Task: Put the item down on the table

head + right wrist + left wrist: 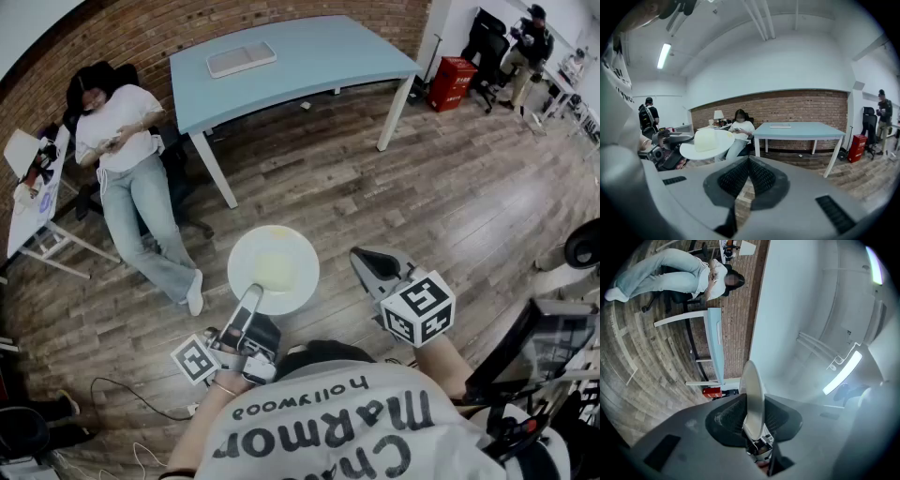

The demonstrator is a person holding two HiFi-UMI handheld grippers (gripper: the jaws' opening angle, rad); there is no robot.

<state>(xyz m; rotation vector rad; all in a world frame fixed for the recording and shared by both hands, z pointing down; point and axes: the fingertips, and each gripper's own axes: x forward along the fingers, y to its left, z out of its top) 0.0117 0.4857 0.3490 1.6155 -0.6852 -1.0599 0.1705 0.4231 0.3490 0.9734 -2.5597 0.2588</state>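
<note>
Two grippers are in play, but only one carries anything: the left gripper [249, 302] has its jaws pinched on the thin brim of the white hat [274, 270]. The hat hangs out over the wooden floor [450, 187], well apart from the blue table [309, 52]. The right gripper [364, 258] is closed on nothing, pads together.

The main risk, as I judge it, is the one-sided hold. The soft brim could flex or slide out of the pads on the way over, dropping the hat short of the tabletop. A low approach could also catch the brim on the table's near edge.

Room is good: bare floor lies ahead. A seated person [117, 141] stretches legs in from the left, and a flat tray [241, 59] takes the table's left part, so the right half looks freest
</note>
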